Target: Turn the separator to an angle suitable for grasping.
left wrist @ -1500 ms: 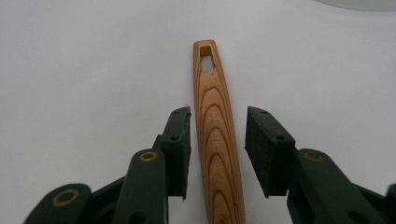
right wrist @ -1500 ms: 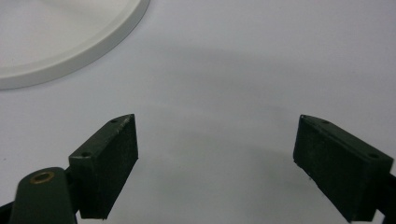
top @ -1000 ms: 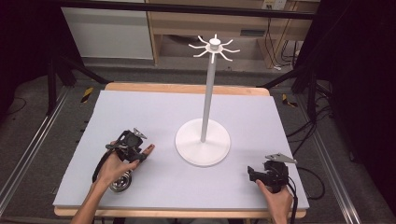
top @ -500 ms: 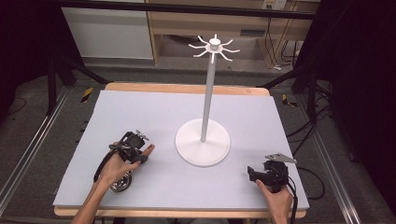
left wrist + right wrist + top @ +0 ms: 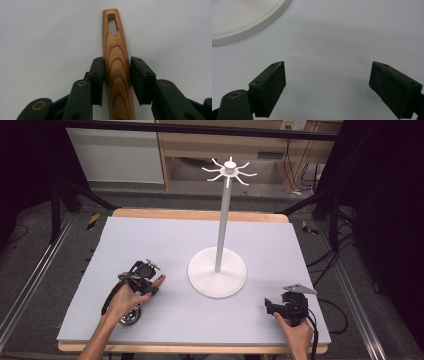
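Where my left gripper's camera looks down its own jaws, I see a wooden handle [image 5: 117,67] running straight up between them, pale wood with dark curved grain, some faint lettering on it that I cannot read, and a slot-shaped hanging hole near its far, narrower end. The left gripper [image 5: 117,75] has its jaws drawn in on that handle: the left pad touches the wood, while a thin gap seems to remain at the right pad, so I cannot tell for sure that the grip is firm. From the high view, the left gripper [image 5: 142,281] sits on the near left part of the pale grey table mat [image 5: 150,240], held by my left hand [image 5: 125,297], and a round metal piece [image 5: 130,316] lies on the mat just behind the hand; it is too small there for me to say what it is. To the right of that gripper, near the middle of the mat, stands a white stand [image 5: 218,270] with a round base, a tall thin pole and a ring of curved hooks at the top. The right gripper [image 5: 328,87] rests low over bare mat with its jaws spread wide and nothing between them, and the base's rim curves across the upper left of its view. In the high view the right gripper [image 5: 285,307] is at the near right of the mat, held by my right hand [image 5: 295,335], well apart from the base.
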A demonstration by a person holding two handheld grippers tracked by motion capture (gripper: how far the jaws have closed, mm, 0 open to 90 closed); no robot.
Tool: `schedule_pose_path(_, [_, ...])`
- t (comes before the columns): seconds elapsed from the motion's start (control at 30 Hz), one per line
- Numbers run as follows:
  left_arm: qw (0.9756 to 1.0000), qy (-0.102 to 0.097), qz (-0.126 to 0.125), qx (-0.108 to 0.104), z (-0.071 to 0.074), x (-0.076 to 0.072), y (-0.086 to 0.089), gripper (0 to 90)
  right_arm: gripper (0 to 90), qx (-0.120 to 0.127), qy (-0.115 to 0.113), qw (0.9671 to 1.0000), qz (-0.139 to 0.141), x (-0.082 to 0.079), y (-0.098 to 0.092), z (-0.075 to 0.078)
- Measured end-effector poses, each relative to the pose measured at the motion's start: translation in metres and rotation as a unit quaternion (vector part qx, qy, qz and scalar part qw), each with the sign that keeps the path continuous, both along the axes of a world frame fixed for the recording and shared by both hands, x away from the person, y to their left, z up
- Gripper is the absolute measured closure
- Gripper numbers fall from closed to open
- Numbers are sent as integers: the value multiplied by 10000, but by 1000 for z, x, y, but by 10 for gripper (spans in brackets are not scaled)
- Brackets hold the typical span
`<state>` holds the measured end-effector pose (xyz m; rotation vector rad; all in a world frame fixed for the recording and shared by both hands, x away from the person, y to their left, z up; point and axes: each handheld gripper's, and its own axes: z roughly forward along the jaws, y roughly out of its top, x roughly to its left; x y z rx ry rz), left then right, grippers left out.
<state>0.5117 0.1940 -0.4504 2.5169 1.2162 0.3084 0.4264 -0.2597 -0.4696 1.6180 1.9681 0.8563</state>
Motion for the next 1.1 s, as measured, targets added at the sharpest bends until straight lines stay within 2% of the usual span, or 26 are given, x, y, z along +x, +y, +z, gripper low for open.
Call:
schedule_pose_path(0.27, [9999, 40, 158, -51, 0, 0, -1, 666, 143, -11, 1, 10000, -9, 1, 1, 0])
schedule_pose_path(0.57, [9998, 35, 156, -102, 1, 0, 1, 673, 143, -18, -13, 10000, 12, 1, 0, 1])
schedule_pose_path(0.7, [9998, -36, 149, -148, 1, -1, 1, 673, 143, -14, -12, 10000, 6, 1, 0, 1])
schedule_pose_path(0.77, [9997, -113, 109, -197, 3, -3, 3, 673, 143, -13, -11, 10000, -4, 1, -1, 1])
schedule_pose_path(0.87, [9989, -191, 117, -408, 8, -6, 5, 673, 143, -37, -3, 10000, -5, 1, -1, 0])
schedule_pose_path(1.1, [9972, -376, 106, -640, 17, -13, 10, 674, 143, -12, 10, 10000, -22, 0, 0, 0])
